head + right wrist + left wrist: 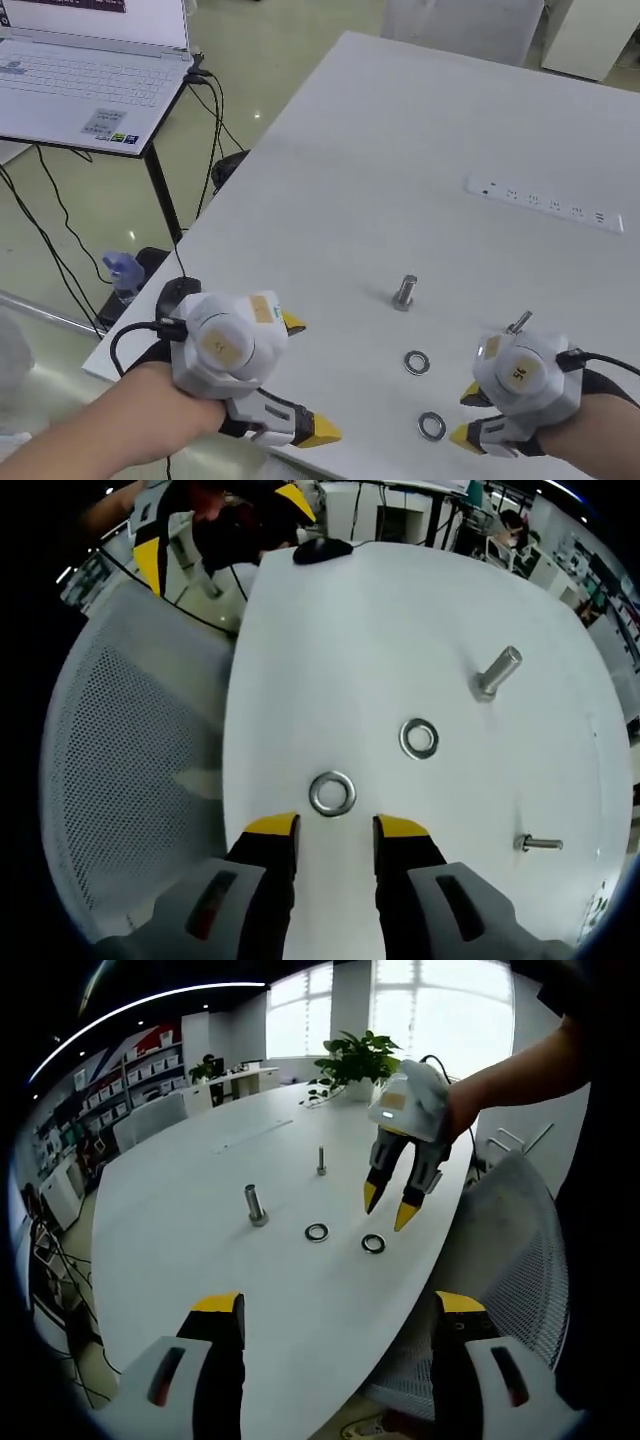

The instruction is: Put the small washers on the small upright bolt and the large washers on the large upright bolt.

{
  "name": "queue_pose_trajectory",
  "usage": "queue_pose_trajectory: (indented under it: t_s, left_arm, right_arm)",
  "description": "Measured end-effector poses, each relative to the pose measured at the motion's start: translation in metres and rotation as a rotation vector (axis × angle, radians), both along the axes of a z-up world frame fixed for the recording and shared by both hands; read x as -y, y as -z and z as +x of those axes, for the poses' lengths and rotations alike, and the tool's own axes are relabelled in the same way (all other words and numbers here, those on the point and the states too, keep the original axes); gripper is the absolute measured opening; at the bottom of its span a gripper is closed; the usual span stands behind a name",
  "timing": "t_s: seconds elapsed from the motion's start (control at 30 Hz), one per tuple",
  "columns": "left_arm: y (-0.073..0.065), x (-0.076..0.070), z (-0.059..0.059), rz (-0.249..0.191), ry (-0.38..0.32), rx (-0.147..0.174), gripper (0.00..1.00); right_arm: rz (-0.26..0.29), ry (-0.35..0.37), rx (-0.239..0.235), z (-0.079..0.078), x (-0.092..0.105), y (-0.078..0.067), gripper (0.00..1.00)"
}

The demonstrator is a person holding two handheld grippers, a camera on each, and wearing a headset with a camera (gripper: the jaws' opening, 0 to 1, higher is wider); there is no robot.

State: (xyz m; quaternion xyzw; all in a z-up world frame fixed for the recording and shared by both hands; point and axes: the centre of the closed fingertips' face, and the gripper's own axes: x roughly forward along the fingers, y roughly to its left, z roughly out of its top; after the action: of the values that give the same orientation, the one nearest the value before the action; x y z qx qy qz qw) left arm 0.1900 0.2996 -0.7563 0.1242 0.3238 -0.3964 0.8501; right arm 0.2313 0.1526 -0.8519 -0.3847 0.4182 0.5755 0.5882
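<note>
Left gripper fingers wide, right gripper fingers narrowly parted, both empty, small bolt partly hidden

A round label on the left gripper bears two small rotated digits, apparently 54. A round tag on the right gripper appears to read 56. On the laptop, the stickers are too small to read.

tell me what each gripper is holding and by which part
Nothing is held: left gripper and right gripper are both open, and the washer nearest the right one lies free on the table.
</note>
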Motion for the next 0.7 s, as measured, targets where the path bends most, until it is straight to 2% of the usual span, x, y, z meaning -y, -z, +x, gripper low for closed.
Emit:
queue_pose_trajectory:
  t_s: [0.3,0.7]
  left_arm:
    - [0.002,-0.003,0.0,-0.006,0.004,-0.002,0.76]
    - [0.004,-0.006,0.003,0.01,0.023,0.003,0.78]
  right_arm:
    - [-0.012,0.007,0.005,-0.002,-0.008,0.02,0.31]
    - [-0.042,-0.023,0.034,-0.001,-0.017,0.026,0.31]
